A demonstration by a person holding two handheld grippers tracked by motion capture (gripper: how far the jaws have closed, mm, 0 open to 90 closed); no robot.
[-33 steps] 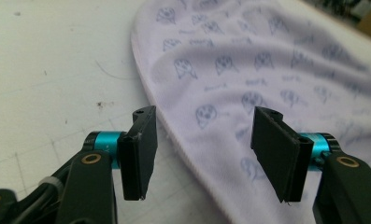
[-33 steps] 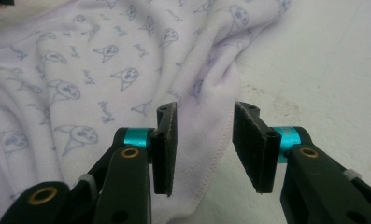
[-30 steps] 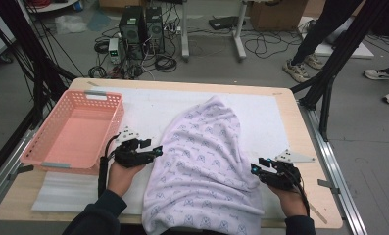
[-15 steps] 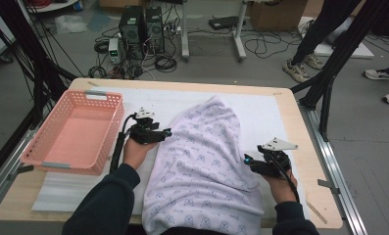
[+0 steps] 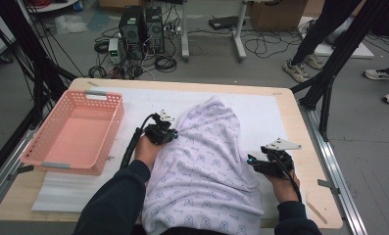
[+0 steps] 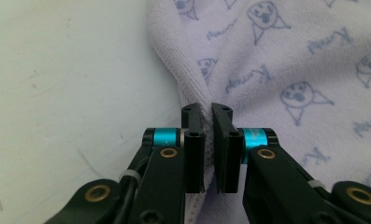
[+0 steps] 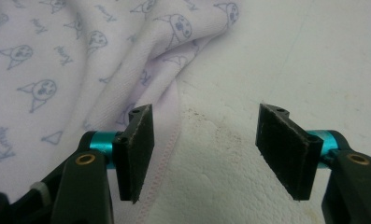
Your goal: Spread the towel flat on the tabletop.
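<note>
In the high view, a printed garment [image 5: 206, 166] is spread on the white mat [image 5: 133, 105], a pink basket [image 5: 74, 134] left (cables beyond). In the left gripper view, the left gripper [image 6: 207, 140], its jaws having just been closing, is pinched on the garment's hem. In the right gripper view, the right gripper [image 7: 202, 154] is spread, the garment's edge just beside one jaw.

Lilac face-printed cloth [image 5: 206, 161], pink basket [image 5: 74, 134]

Printed cloths: one, pale lilac cloth [image 5: 206, 166], spread from the table's middle over its near edge
Baskets: one, pink basket [image 5: 74, 134], at the left edge of the table [image 5: 300, 122]
White mats: one, white mat [image 5: 260, 110], covering most of the tabletop
Tools: two, left tool [image 5: 170, 134] and right tool [image 5: 255, 162]
Computer towers: two, computer towers [image 5: 143, 27], on the floor past the far edge
</note>
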